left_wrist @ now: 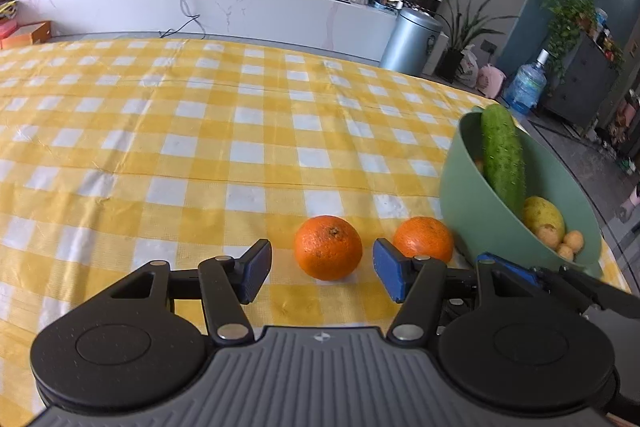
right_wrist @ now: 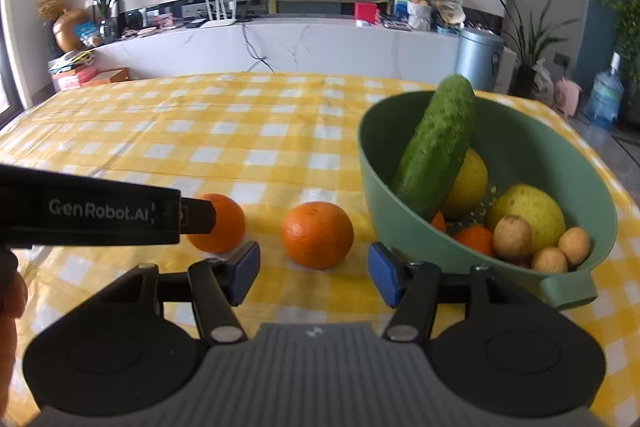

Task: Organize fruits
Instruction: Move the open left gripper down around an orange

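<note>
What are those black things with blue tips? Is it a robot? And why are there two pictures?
No robot: a person holds a grabbing tool in each hand, with a camera on each. One picture looks along the left gripper, the other along the right gripper. Both have open jaws and hold nothing. On the yellow checked tablecloth lie two oranges: one before the left tool, one before the right. Beside them a green bowl holds a cucumber and other fruit.

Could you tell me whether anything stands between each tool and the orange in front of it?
Nothing visible does. The left tool is open with only bare tablecloth before its orange. The right tool is likewise open and faces the other orange beside the green bowl.
</note>
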Demonstrator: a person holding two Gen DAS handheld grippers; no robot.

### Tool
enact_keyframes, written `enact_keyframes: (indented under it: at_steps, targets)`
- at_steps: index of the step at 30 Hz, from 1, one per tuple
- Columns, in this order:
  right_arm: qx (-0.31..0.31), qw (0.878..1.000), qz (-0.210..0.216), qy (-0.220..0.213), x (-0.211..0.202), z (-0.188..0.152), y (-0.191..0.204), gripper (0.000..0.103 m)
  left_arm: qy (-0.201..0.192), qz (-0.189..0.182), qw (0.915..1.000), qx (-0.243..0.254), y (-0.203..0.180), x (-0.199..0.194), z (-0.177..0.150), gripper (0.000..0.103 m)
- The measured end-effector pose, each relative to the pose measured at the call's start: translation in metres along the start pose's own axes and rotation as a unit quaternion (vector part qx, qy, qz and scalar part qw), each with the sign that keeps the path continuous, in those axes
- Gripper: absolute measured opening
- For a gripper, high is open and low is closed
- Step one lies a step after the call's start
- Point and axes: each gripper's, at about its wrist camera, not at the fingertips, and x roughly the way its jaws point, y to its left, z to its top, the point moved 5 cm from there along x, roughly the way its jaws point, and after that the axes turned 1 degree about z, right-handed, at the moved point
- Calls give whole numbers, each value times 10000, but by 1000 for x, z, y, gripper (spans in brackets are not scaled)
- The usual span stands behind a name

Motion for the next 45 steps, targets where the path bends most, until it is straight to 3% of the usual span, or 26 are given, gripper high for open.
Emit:
enact_keyframes:
  at_steps: [3,12,14,17,25,34,38,40,45]
  targets:
    - [115,9999,70,89,8,-2,0,56,112,-174,9996,-174,2,8,-3,67]
    - [339,9994,66,67,18,-4,0,55,70,-221,9992,-325,1,22,-3,62]
    - [373,9993,50,79,20,-5,0,55,117,-157,9994,-285,0,26,-5,53]
    - [426,9990,44,97,22,-5,-1,55,106,-245,9989,-390,3,26,-5,49]
    - [658,9978,61,99,27,-6,-4,55,-153,52,9992,-355,12,6,1,49]
    - [936,9956,19,-48,30,-6,-3,56,67,191,9978,-633,24,9,-5,49]
    - [903,9958,-58,-104,31,-7,0,52,122,188,9971,-727,28,9,-6,49]
    - [879,9960,-131,-96,31,-7,-1,44,125,213,9975,-659,26,9,-6,50]
    - [874,9962,1,17,27,-8,-1,43,225,252,9977,-592,24,13,-8,51]
